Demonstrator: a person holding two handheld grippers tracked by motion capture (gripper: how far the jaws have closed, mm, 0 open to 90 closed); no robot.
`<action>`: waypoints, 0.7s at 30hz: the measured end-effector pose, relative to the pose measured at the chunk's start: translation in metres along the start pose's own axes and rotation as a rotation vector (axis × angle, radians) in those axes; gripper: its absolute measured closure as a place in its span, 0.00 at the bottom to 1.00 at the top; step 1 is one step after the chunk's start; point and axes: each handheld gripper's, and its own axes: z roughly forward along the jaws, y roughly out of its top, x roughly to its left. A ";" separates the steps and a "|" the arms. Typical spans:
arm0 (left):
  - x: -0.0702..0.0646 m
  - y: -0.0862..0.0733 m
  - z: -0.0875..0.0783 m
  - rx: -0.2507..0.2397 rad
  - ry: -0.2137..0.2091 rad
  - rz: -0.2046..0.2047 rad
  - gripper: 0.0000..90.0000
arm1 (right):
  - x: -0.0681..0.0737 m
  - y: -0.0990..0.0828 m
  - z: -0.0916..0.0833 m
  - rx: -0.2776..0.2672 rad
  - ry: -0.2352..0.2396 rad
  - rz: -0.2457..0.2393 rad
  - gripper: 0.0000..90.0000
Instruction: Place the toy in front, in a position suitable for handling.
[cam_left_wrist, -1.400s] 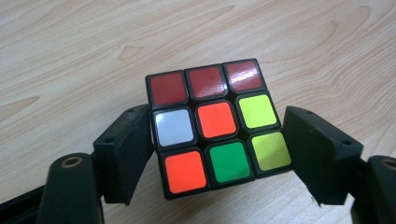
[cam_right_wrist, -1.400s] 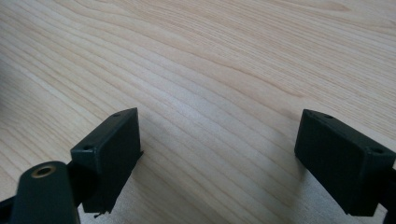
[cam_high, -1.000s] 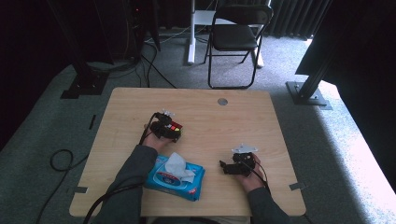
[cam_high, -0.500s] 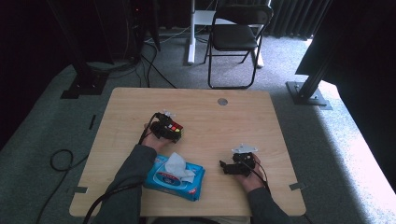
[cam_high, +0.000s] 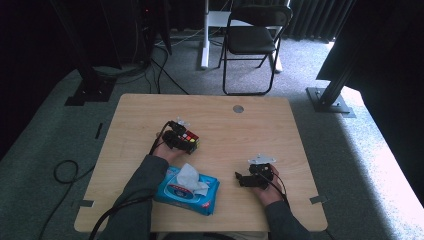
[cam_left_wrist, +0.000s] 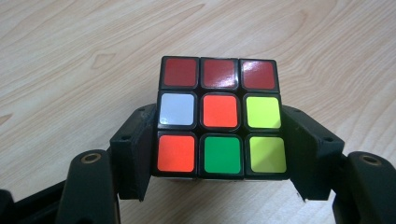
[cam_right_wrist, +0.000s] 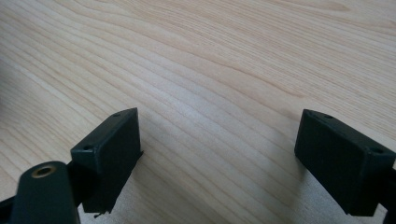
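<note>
A scrambled Rubik's cube (cam_high: 190, 138) rests on the wooden table (cam_high: 260, 135), left of centre. My left gripper (cam_high: 183, 142) is shut on it. In the left gripper view the black pads (cam_left_wrist: 136, 154) press against both side faces of the cube (cam_left_wrist: 219, 112), whose near face shows red, white, orange, yellow and green stickers. My right gripper (cam_high: 241, 179) lies low over the table at the front right, pointing left. Its jaws stand wide open (cam_right_wrist: 224, 140) with only bare wood between them.
A blue pack of wet wipes (cam_high: 187, 189) with a white tissue sticking up lies near the front edge, between my two forearms. A round grey grommet (cam_high: 238, 108) sits near the table's far edge. A black folding chair (cam_high: 252, 40) stands on the carpet beyond.
</note>
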 end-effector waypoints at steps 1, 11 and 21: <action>-0.001 0.001 -0.001 -0.001 -0.002 0.007 0.38 | 0.000 0.000 0.000 0.000 0.000 0.001 0.16; -0.009 0.005 -0.005 -0.010 -0.028 0.050 0.38 | 0.000 0.000 0.000 0.000 0.000 0.000 0.16; -0.017 0.010 -0.008 -0.018 -0.056 0.096 0.38 | 0.000 0.000 0.000 0.000 0.000 -0.001 0.16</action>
